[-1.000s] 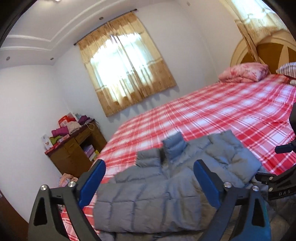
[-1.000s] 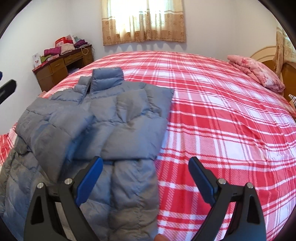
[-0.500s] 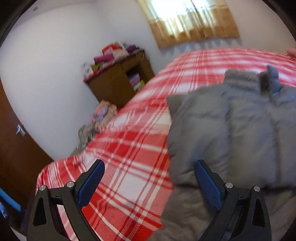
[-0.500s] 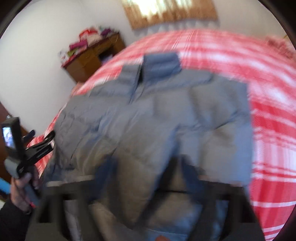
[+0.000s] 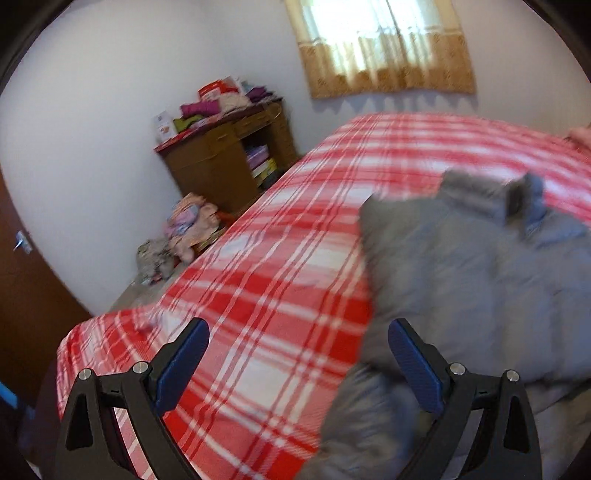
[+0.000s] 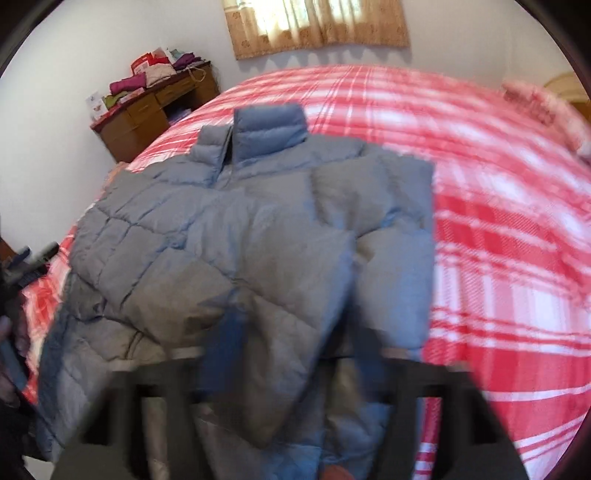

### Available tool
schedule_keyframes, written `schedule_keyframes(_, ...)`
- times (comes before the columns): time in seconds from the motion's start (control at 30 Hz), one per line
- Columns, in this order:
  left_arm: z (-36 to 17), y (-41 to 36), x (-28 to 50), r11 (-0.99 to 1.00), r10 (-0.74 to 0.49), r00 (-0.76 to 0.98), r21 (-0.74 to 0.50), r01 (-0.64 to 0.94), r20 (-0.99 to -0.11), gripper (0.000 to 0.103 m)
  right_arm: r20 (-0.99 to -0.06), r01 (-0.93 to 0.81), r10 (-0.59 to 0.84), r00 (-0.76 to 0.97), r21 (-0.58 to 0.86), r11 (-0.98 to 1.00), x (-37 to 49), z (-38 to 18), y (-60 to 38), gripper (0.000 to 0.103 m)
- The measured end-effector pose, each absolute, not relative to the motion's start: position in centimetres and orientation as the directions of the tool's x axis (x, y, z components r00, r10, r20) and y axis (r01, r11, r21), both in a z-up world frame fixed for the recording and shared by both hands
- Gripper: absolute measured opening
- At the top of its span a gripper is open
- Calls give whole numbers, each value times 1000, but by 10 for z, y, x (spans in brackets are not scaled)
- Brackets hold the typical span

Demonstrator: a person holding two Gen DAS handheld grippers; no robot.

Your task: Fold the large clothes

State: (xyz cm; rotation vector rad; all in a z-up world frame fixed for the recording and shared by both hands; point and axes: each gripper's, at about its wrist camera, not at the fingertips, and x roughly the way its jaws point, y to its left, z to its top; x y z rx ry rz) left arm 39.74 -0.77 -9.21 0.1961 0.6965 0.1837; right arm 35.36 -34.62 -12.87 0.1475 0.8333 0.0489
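Plaid bed [image 5: 280, 295] carries jacket [image 6: 258, 229]; left gripper [image 5: 295, 363] gapes empty beside its hem, right gripper [image 6: 291, 354] too blurred to judge; grasp the hem evenly.

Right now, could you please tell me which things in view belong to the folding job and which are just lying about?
Job:
grey quilted puffer jacket
red-and-white plaid bedspread beneath it
left gripper, open

Lying about:
brown wooden desk
folded clothes pile on it
floor clothes heap
tan curtain

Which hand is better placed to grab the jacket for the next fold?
Probably right: its tongs sit over the jacket, though blurred. The left tongs are open, mostly over the blanket.
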Motion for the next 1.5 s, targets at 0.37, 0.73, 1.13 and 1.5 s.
schedule_keyframes(0.37,-116,-97,456,953,189,793,303,-5,-579,98,-701,46,89,707,171,984,405,-127,-309,50)
schedule_keyframes(0.73,-177,-56,491,985,136,671,171,-14,-729,102,-716,23,66,695,114,993,416,-179,-297,46)
schedule_keyframes(1.13,-185,-58,496,988,127,645,154,-14,-754,102,-747,25,31,664,64,998,422,-187,-288,47)
schedule_keyframes(1.5,-106,-51,469,980,152,761,197,-33,-631,102,-705,58,5,709,66,996,412,-114,-296,50)
